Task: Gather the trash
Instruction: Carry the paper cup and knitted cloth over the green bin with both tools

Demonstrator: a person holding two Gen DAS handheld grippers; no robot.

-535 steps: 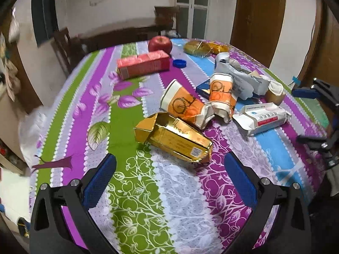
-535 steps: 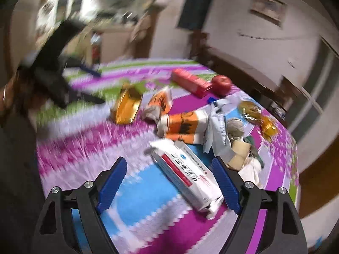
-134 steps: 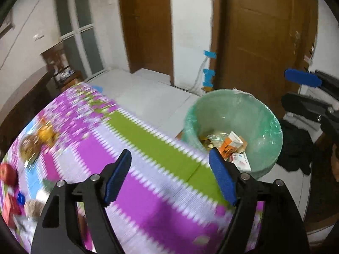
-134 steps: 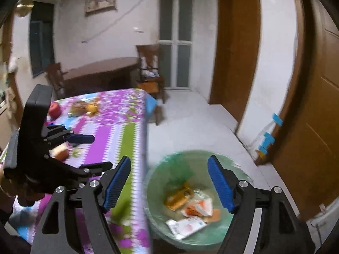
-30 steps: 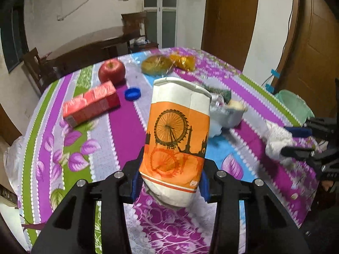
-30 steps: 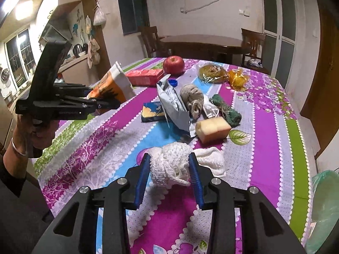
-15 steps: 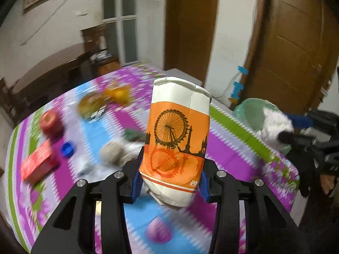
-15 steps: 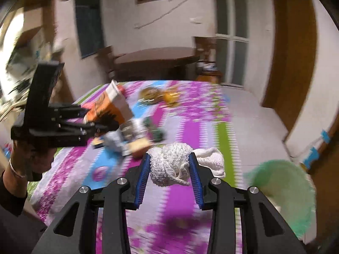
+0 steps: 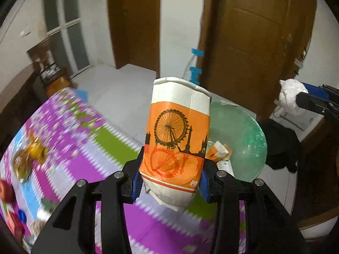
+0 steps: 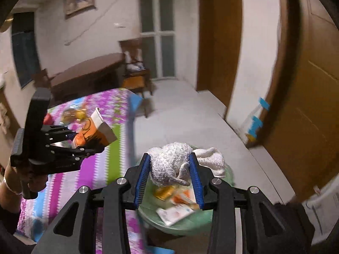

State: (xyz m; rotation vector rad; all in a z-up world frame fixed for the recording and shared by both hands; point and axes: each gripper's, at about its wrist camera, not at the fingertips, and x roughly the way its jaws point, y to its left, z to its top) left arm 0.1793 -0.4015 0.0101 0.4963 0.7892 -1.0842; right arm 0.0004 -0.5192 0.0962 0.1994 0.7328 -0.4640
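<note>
My left gripper (image 9: 169,180) is shut on an orange and white paper cup (image 9: 177,137) with a ferris wheel print, held over the table's edge. It also shows in the right wrist view (image 10: 93,135). My right gripper (image 10: 169,180) is shut on a white crumpled cloth (image 10: 171,165), held above the green bin (image 10: 186,218). The cloth also shows in the left wrist view (image 9: 290,97). The bin (image 9: 245,131), lined with a green bag, stands on the floor beside the table and holds several wrappers and a crushed cup (image 9: 218,150).
The table with the striped purple and green cloth (image 9: 74,139) lies to the left, with an apple (image 9: 5,192) and wrapped snacks (image 9: 27,158) on it. A wooden door (image 9: 264,31) stands behind the bin. A dark table and chair (image 10: 135,67) stand at the back.
Both grippers have swung from the table toward the bin, carrying the cup and the cloth. The right gripper now hangs over the bin.
</note>
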